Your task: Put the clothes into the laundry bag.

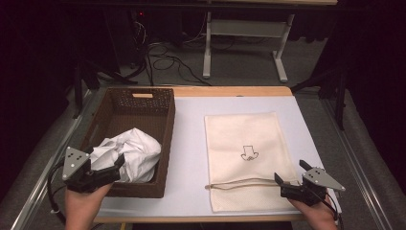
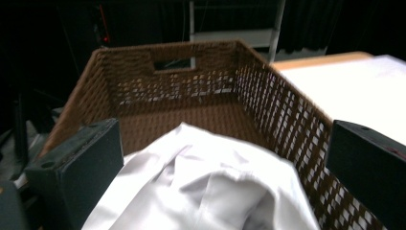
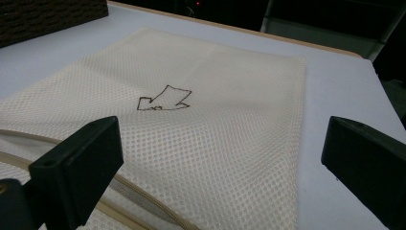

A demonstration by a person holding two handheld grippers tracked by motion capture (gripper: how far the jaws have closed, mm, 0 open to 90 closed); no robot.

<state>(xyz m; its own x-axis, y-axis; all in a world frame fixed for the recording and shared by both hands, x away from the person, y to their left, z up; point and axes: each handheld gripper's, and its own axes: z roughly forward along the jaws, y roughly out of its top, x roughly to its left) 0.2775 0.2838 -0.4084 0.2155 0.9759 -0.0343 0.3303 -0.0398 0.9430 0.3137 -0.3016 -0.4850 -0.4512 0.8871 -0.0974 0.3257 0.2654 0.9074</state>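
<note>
the table (image 1: 191, 143) carried a pale grey-white top with a wooden edge along its far side, and everything in hand lay on it. the largest thing on it was the brown woven basket (image 1: 163, 143), set at the left, a long box with a handle slot cut in its far wall. to its right, well apart from it, the cream mesh bag (image 1: 246, 158) lay flat, with a small dark outline drawing near its middle and a zip (image 1: 239, 183) running across its near end; the zip looked partly parted. inside the basket, at its near end, sat the crumpled white cloth (image 1: 129, 153), bunched up and rising to about the rim.

the left gripper (image 1: 112, 167) hung at the near left corner of the basket, its jaws spread wide with the cloth lying between and below them; in the left gripper view (image 2: 210, 177) the pads did not press on the cloth (image 2: 201, 187). the right gripper (image 1: 282, 184) rested low at the near right corner of the bag, just beside the end of the zip, its jaws wide apart too, with nothing gripped; in the right gripper view (image 3: 215, 163) the mesh bag (image 3: 201, 96) stretched away between them.
</note>
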